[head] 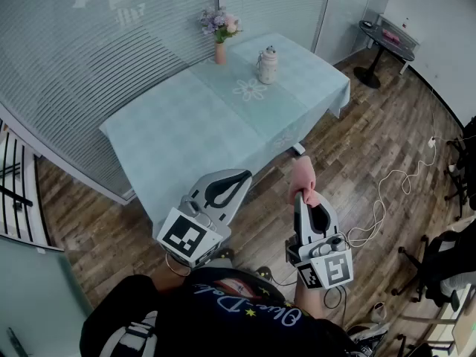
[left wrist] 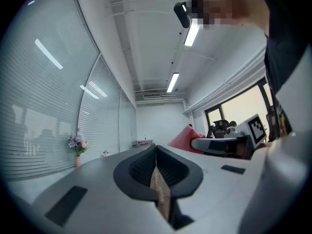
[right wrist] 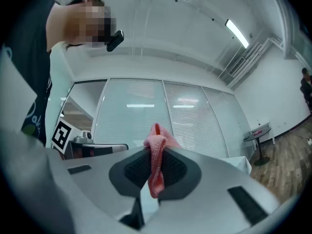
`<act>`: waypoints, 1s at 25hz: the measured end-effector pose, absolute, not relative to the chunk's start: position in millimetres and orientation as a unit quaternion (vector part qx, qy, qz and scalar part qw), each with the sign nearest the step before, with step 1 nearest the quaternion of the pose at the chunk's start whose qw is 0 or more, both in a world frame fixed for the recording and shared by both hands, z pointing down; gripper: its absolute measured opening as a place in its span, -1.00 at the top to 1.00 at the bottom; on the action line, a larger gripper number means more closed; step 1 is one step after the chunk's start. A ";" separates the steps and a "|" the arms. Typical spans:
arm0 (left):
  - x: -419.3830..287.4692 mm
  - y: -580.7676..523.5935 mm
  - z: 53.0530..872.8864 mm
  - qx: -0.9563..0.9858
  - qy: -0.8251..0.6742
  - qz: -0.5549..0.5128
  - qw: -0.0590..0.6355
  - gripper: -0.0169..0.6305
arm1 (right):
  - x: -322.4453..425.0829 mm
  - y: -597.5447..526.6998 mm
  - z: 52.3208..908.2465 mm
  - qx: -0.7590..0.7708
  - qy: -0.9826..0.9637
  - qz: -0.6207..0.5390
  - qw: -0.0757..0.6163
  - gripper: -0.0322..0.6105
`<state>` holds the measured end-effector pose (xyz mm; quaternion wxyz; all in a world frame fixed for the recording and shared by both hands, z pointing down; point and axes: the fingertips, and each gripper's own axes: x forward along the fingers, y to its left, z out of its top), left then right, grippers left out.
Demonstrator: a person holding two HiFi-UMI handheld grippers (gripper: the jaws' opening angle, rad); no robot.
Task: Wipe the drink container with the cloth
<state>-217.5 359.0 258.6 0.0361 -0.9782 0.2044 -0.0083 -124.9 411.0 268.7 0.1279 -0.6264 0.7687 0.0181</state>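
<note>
The head view is showing what neither gripper view makes plain: the cream, rounded drink container with a lidded top (head: 267,65) is standing upright on the far part of the pale blue cloth-covered table (head: 171,136), near a slim pink vase of purple flowers (head: 220,34) and well apart from both tools, which are hanging over the wooden plank floor (head: 357,147). The left gripper (left wrist: 156,155) is showing its dark ribbed jaws pressed together with nothing between them. The right gripper (head: 300,198) is pinching the pink knitted cloth (right wrist: 156,169), whose bunched fold is sticking up past the jaw tips and whose end is hanging below them.
</note>
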 end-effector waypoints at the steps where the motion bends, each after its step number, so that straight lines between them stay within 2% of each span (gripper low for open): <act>1: -216.6 358.3 259.5 -0.978 0.204 -0.008 0.037 0.93 | -124.4 410.6 269.6 -0.627 0.768 0.019 0.128 0.83; 18: -183.5 390.2 269.1 -0.979 0.198 -0.026 0.032 0.93 | -93.9 449.1 268.4 -0.616 0.770 0.010 0.168 0.83; 25: -151.6 419.4 275.8 -0.982 0.183 -0.026 0.023 0.93 | -72.1 482.1 275.3 -0.621 0.768 0.011 0.157 0.82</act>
